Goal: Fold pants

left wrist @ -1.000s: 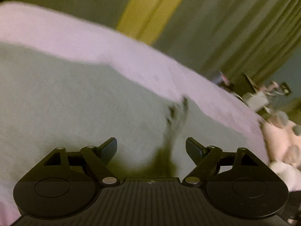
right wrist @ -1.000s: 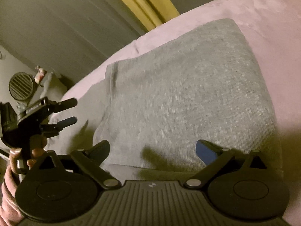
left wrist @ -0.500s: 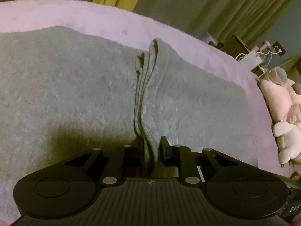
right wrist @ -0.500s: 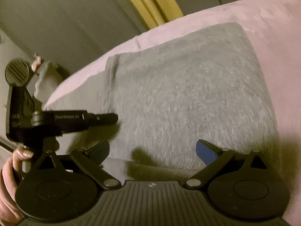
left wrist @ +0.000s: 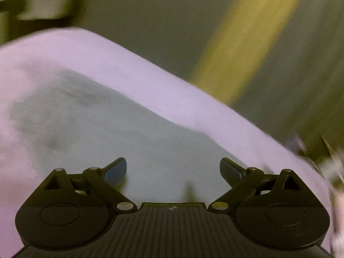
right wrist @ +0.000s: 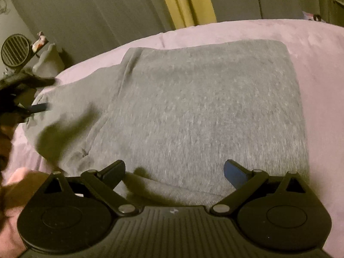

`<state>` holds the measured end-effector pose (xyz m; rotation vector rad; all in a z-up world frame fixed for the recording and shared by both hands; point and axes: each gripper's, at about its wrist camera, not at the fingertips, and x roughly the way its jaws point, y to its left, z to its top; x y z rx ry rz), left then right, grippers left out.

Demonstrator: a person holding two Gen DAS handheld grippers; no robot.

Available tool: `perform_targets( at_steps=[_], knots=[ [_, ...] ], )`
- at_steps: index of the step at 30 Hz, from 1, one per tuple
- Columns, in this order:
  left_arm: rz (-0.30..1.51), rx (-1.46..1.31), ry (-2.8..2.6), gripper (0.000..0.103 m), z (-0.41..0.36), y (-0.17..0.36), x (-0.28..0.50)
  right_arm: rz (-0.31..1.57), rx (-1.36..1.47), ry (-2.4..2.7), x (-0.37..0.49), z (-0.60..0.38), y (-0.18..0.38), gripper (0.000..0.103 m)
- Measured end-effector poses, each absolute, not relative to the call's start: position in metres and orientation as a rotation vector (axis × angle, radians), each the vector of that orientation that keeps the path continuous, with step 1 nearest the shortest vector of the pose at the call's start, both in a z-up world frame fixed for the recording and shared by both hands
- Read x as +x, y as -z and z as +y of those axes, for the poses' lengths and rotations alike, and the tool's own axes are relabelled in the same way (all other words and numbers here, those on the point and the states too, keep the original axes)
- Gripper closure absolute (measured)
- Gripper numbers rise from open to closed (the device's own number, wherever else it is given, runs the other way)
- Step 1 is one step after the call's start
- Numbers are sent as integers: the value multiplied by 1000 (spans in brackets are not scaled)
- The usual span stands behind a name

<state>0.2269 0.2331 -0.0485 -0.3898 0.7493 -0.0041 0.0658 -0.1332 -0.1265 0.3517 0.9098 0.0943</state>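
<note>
While both tools hang over the bed, the fold looks close to finished
Pants: the grey pants (right wrist: 206,111) lie on the pink bed cover (right wrist: 318,68) as a fairly square stack, with a looser flap and a rumpled corner on the left in the right wrist view
Left tool: the left tool (left wrist: 173,169) has its jaws opening and already wide, with nothing between them but the flat cloth lying beneath; the view is smeared by motion
Right tool: the right tool (right wrist: 174,171) is spread wide too, pinching nothing, poised over the near edge of the stack
Step in hand: letting go after a tidying tug, I judge, with the main fold laid
Next move: the loose left flap probably wants tucking or smoothing, which calls for a low approach so that only the top layer is caught
Change, left: half a second back it pinched an upright ridge of grey cloth; now that ridge is gone and the cloth lies flat
Change, right: its spread is the same as before, though the stack sits more squarely in its view
</note>
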Motion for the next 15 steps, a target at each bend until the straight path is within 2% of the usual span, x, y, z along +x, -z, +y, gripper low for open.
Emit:
perform_targets(
  at_steps=[3,7,9,15],
  knots=[
    [732,-449,-162,6,303,53,216,907,332,-85,65,-128,126,5],
    [770,-561,-278,7,369,87,209,913,270,-76,67,-121,126,4],
    [797,-597,-282,11,383,100,212,924,239,-71,69,-116,126,4],
    [812,-630,-266,10,384,127,227,948,231,-57,76,-116,125,4]
  ],
)
